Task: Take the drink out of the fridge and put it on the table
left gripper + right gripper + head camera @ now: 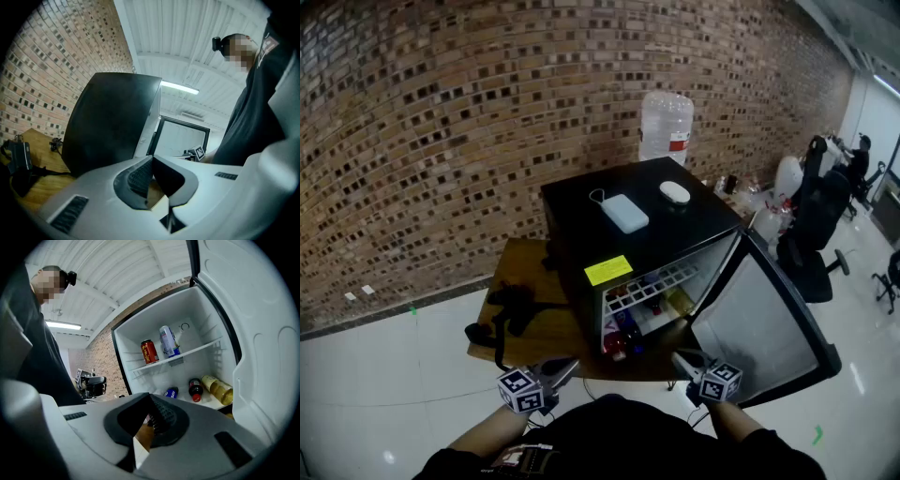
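Two grey handheld grippers, the left gripper (151,161) and the right gripper (150,411), hang near the person, jaws pressed together on nothing, before the open black mini fridge (572,216) on the brown wooden table (553,333), where a red drink can (149,351) stands on the upper white shelf (199,349).

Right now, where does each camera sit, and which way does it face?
Head view: on the head, steeply down at the open fridge on the table; left gripper, right gripper, forearms show.
Left gripper view: on that gripper, facing the fridge's black side; shut jaws, torso show.
Right gripper view: on that gripper, facing the fridge's inside; jaws, torso show.
Shared: the fridge door.
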